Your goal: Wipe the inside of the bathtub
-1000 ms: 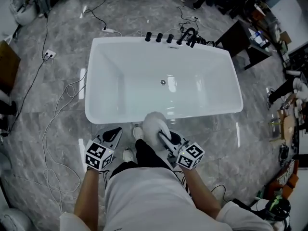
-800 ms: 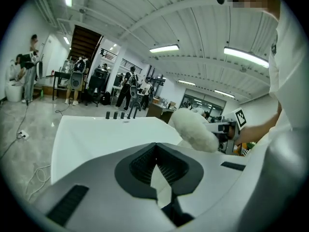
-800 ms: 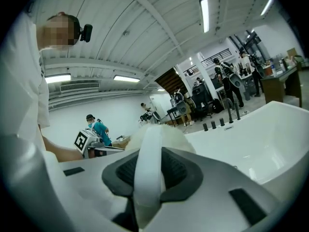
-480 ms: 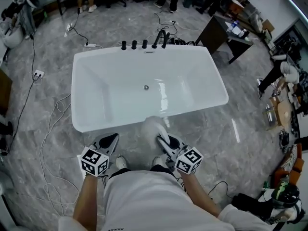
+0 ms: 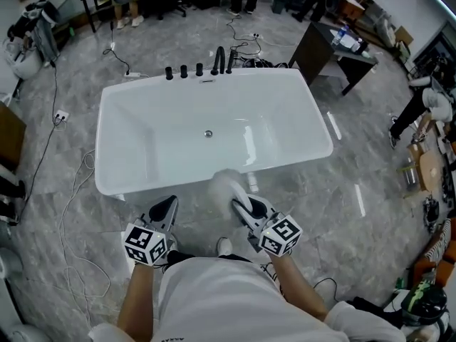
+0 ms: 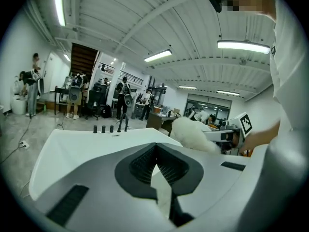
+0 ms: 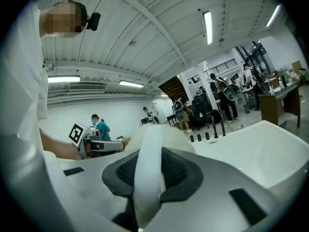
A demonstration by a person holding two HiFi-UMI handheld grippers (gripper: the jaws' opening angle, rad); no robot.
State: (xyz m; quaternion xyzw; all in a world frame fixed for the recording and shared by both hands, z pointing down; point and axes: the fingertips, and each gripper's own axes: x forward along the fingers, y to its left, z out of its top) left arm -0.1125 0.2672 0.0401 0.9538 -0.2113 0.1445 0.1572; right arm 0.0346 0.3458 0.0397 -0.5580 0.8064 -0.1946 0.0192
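– Where is the bathtub (image 5: pixel 128 148)?

– Right in front of the person, on the gray floor (image 5: pixel 370 191). It is white and has nothing in it. A little round drain (image 5: pixel 208 133) sits in the middle of its bottom. A row of black taps (image 5: pixel 198 69) stands on the far edge.

– What is the right gripper (image 5: pixel 236 204) doing?

– Its jaws are squeezed tight on a fluffy white cloth (image 5: pixel 226 182). In the right gripper view, a white band of the cloth runs up between the two dark pads. The fluffy part puffs out past the tips.

– Is the cloth in the tub?

– No. In the head view it shows just at the near edge of the tub. I cannot tell if it touches the edge.

– And the left gripper (image 5: pixel 169 201)?

– Its jaws are pressed together at the tips, with nothing held between them. It is just beside the right gripper, on the person's side of the tub, and it points at the near edge too.

– What else is around?

– White cables (image 5: pixel 75 212) curl on the floor to the left of the tub. A dark table (image 5: pixel 335 52) stands past the far right corner.
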